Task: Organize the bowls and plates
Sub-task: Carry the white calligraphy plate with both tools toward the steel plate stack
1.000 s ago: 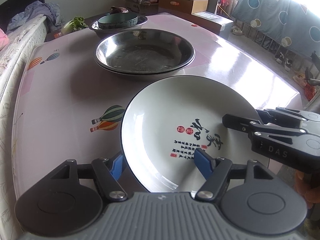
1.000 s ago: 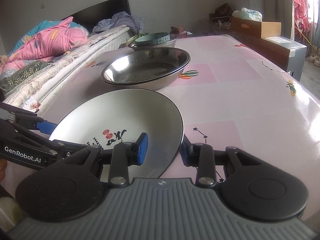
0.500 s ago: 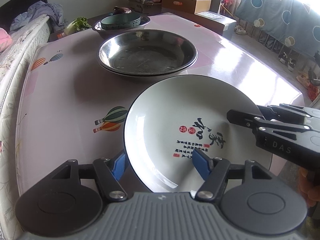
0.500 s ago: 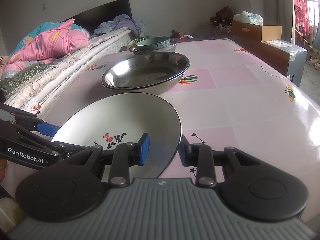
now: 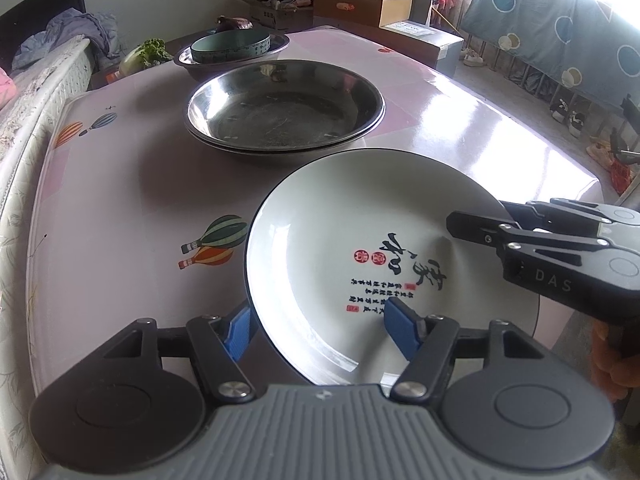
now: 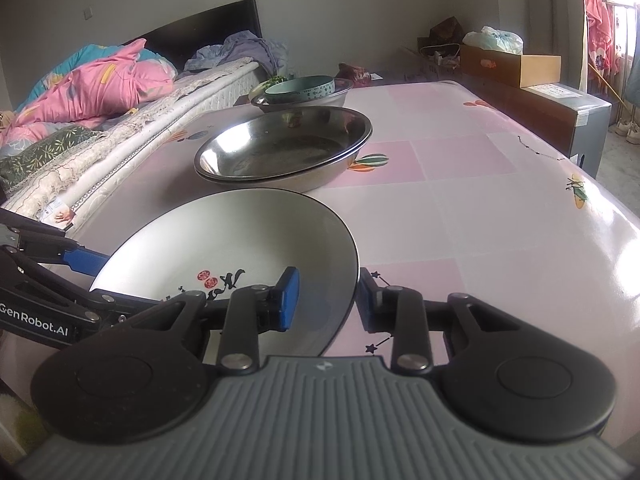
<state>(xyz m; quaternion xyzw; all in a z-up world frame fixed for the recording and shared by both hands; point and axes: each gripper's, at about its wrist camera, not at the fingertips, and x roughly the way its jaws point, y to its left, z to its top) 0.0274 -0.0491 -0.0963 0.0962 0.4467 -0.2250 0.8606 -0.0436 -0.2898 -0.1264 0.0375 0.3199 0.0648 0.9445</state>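
A white plate (image 5: 340, 232) with a black rim and red and black writing hangs low and tilted over the table's near corner, gripped on two sides. My left gripper (image 5: 319, 330) is shut on its near rim, one blue pad under the outside and one on the inner slope. My right gripper (image 6: 326, 304) is shut on the opposite rim of the plate (image 6: 240, 240), which passes between its pads. Each tool shows in the other's view: the right gripper (image 5: 472, 228) and the left gripper (image 6: 92, 276). Two stacked steel basins (image 5: 286, 112) sit just beyond the plate.
Behind the basins a teal bowl (image 5: 230, 46) sits inside a steel bowl at the far edge of the pink table (image 5: 100, 200). A bed with bedding (image 6: 100, 92) runs along the left side. Cardboard boxes (image 5: 360, 8) stand beyond. A hand (image 5: 612, 360) holds the right tool.
The left gripper's pads have drawn slightly closer together on the plate's rim. The plate and both hands sit almost where they were.
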